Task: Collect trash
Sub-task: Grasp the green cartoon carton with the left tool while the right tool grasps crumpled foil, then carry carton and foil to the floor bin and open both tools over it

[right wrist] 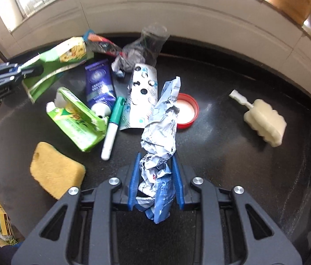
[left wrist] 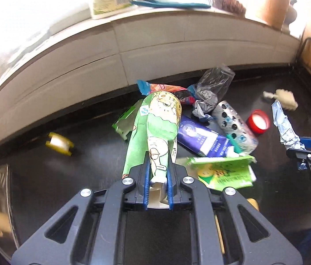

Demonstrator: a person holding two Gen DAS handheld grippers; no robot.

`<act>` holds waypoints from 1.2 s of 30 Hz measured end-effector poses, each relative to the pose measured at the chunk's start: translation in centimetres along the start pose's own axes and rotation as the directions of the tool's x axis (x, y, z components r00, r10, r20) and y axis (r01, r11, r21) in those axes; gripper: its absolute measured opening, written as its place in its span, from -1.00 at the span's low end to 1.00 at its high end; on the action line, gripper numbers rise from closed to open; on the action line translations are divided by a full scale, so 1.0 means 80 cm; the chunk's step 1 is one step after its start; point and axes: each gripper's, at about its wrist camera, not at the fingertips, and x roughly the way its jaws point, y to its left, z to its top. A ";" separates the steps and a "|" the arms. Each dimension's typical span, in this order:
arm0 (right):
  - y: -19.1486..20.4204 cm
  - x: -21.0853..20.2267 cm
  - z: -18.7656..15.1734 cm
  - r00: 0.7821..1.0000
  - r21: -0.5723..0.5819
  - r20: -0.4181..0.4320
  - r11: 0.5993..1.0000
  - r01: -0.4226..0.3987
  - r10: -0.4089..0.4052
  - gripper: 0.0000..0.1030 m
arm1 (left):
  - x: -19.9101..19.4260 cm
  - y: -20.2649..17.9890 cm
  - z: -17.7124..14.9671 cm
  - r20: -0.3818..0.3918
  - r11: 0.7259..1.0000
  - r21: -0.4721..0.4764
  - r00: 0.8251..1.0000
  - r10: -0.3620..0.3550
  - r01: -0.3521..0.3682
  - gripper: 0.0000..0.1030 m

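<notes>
My left gripper (left wrist: pixel 158 161) is shut on the bottom end of a green cartoon-printed wrapper (left wrist: pixel 162 119), which sticks out ahead of the fingers over the trash pile. In the right wrist view the same left gripper (right wrist: pixel 29 70) and wrapper (right wrist: pixel 67 55) hang at the left. My right gripper (right wrist: pixel 156 156) is shut on a crumpled silver-blue wrapper (right wrist: pixel 162 121) that reaches forward over a red lid (right wrist: pixel 186 110). A flattened green carton (right wrist: pixel 78 119), a blue tube (right wrist: pixel 99 84), a silver blister pack (right wrist: pixel 142 88) and a clear plastic bag (right wrist: pixel 148 42) lie on the black counter (right wrist: pixel 232 154).
A green-capped pen (right wrist: pixel 113 123) lies beside the carton. A yellow sponge (right wrist: pixel 53 170) sits near left, a white sponge brush (right wrist: pixel 263 121) at the right. A tape roll (left wrist: pixel 59 143) rests by the white tiled ledge (left wrist: pixel 155 44). A red-blue snack wrapper (right wrist: pixel 102 44) lies at the back.
</notes>
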 end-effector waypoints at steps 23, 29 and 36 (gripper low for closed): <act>0.104 -0.095 -0.051 0.992 -0.209 0.076 0.974 -0.086 0.103 -0.46 | -0.180 0.001 -0.176 0.016 0.949 -0.282 0.988 0.152 -0.141 -0.78; 0.211 -0.088 -0.046 0.969 -0.384 0.027 0.898 -0.215 0.244 -0.46 | -0.230 0.038 -0.250 0.004 0.868 -0.429 0.961 0.278 -0.249 -0.78; 0.404 -0.070 -0.102 0.892 -0.617 -0.193 0.656 -0.434 0.409 -0.46 | -0.279 0.091 -0.411 -0.155 0.631 -0.674 0.909 0.386 -0.383 -0.78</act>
